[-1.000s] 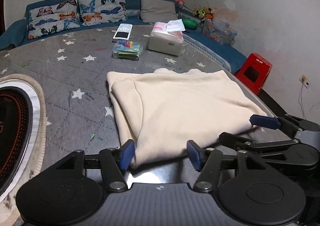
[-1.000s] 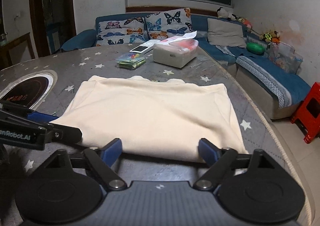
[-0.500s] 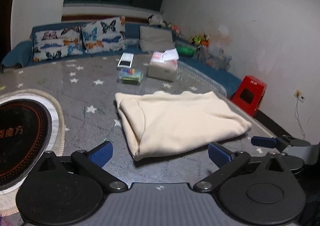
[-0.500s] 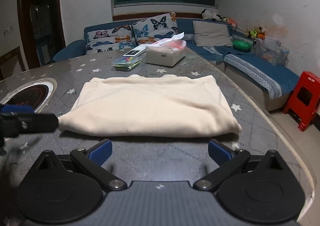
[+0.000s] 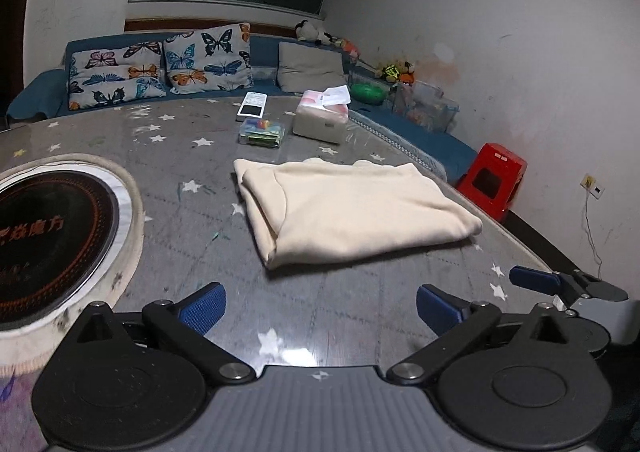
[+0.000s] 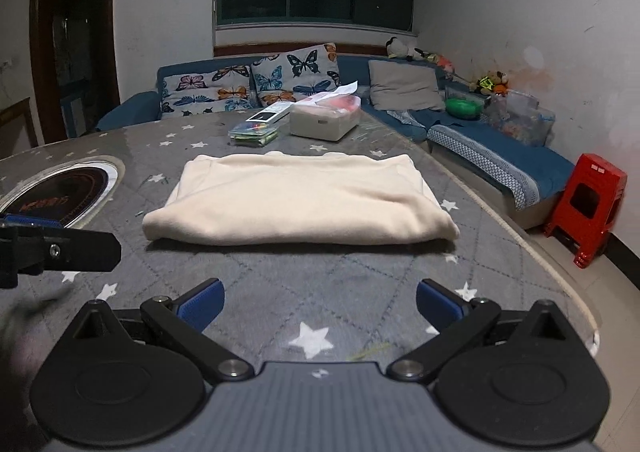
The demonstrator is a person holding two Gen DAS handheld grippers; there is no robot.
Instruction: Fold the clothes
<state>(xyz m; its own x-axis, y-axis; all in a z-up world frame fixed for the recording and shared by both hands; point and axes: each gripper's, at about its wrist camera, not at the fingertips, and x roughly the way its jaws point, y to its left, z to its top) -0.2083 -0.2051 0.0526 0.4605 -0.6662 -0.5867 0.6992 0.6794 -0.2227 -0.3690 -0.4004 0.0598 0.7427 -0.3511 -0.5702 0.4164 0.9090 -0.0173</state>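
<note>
A cream garment (image 5: 352, 208) lies folded in a flat rectangle on the grey star-patterned table (image 5: 192, 220); it also shows in the right wrist view (image 6: 300, 200). My left gripper (image 5: 318, 310) is open and empty, held back from the garment's near edge. My right gripper (image 6: 318, 304) is open and empty, also back from the near fold. The right gripper shows at the right of the left wrist view (image 5: 560, 284), and a left gripper finger (image 6: 60, 248) at the left of the right wrist view.
A round induction hob (image 5: 48, 228) is set in the table at left. A tissue box (image 5: 322, 118), a clear box of small items (image 5: 262, 132) and a remote (image 5: 252, 104) sit at the far side. A sofa (image 6: 500, 156) and red stool (image 6: 588, 208) stand at right.
Both grippers opened wide, let go of the garment's near edge and pulled back and up from it. The garment now lies folded on the table.
</note>
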